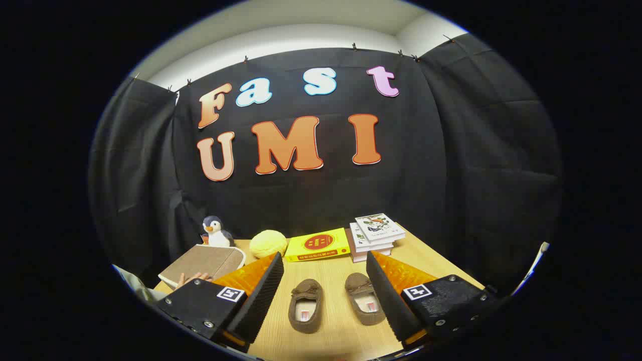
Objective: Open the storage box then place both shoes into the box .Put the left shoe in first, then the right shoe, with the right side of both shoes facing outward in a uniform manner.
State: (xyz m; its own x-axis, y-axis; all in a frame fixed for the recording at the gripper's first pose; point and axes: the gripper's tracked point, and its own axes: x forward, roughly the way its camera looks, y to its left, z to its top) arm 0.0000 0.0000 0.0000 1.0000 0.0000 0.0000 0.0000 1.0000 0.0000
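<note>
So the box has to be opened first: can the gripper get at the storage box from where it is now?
Probably yes, after swinging over. The gripper is open, its fingers spread around the two shoes. The storage box lies beyond one finger, beside the penguin toy. A hand rests on its near edge and might interfere.

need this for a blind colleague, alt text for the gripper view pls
The gripper is open above a wooden table, with two brown shoes lying side by side between its fingers. A hand rests on a beige storage box; beyond sit a penguin toy, yellow ball, yellow box and stacked books.
</note>
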